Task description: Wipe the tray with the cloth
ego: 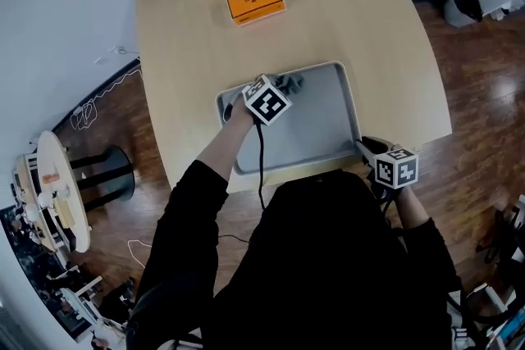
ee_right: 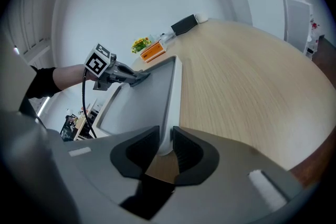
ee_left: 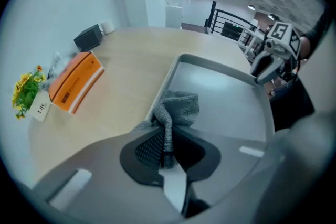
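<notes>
1. Wiping looked to be under way: the left tongs (ee_left: 167, 150) pressed the cloth (ee_left: 178, 107) onto the tray (ee_left: 226, 102), just inside its far rim as the head view showed it
2. Most of the tray floor lay bare toward the near side, so the next move would likely call for dragging the cloth across that floor with steady downward pressure and no slackening of the grip
3. The left tongs were all but together, pinching a fold of the grey cloth between the pads; the rest bunched ahead of them on the tray
4. The right tongs (ee_right: 165, 147) stood partly apart, clamped on the tray's rim at its near-right corner, apparently to steady it on the counter (ee_right: 252, 76)
</notes>
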`<move>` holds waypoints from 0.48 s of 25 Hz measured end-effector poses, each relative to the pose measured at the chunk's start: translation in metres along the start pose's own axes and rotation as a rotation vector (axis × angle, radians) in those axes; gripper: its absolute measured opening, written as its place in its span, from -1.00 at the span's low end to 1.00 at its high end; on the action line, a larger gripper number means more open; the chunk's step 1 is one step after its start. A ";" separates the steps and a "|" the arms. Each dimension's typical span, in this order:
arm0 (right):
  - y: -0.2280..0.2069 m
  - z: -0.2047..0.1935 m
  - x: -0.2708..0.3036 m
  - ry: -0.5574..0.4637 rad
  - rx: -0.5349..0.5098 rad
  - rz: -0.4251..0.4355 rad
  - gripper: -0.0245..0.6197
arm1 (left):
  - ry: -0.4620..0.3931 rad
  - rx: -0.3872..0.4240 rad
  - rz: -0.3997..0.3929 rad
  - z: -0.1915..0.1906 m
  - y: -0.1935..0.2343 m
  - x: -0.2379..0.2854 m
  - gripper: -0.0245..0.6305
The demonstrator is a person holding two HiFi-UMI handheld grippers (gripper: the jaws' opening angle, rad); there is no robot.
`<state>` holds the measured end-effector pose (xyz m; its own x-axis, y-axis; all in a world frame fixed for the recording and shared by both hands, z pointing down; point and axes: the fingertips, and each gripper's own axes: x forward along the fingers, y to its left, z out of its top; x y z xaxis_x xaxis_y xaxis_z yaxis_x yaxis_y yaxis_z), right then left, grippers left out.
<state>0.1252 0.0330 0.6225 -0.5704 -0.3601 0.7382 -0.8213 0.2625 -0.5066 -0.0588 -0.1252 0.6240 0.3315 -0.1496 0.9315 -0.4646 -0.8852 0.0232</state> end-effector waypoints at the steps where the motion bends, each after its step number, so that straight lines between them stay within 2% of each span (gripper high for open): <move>1: 0.000 0.000 0.000 -0.006 0.005 0.005 -0.67 | 0.005 -0.003 0.011 0.001 0.007 0.000 -0.90; 6: -0.004 -0.001 -0.004 -0.015 0.021 0.016 -0.66 | -0.009 -0.036 0.027 0.004 0.000 -0.001 -0.90; 12: -0.005 -0.002 -0.006 0.008 0.005 0.009 -0.66 | -0.032 0.000 -0.087 -0.032 -0.082 -0.011 -0.90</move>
<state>0.1327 0.0354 0.6218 -0.5781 -0.3506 0.7368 -0.8159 0.2618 -0.5156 -0.0503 -0.0367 0.6236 0.3972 -0.0861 0.9137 -0.4325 -0.8956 0.1037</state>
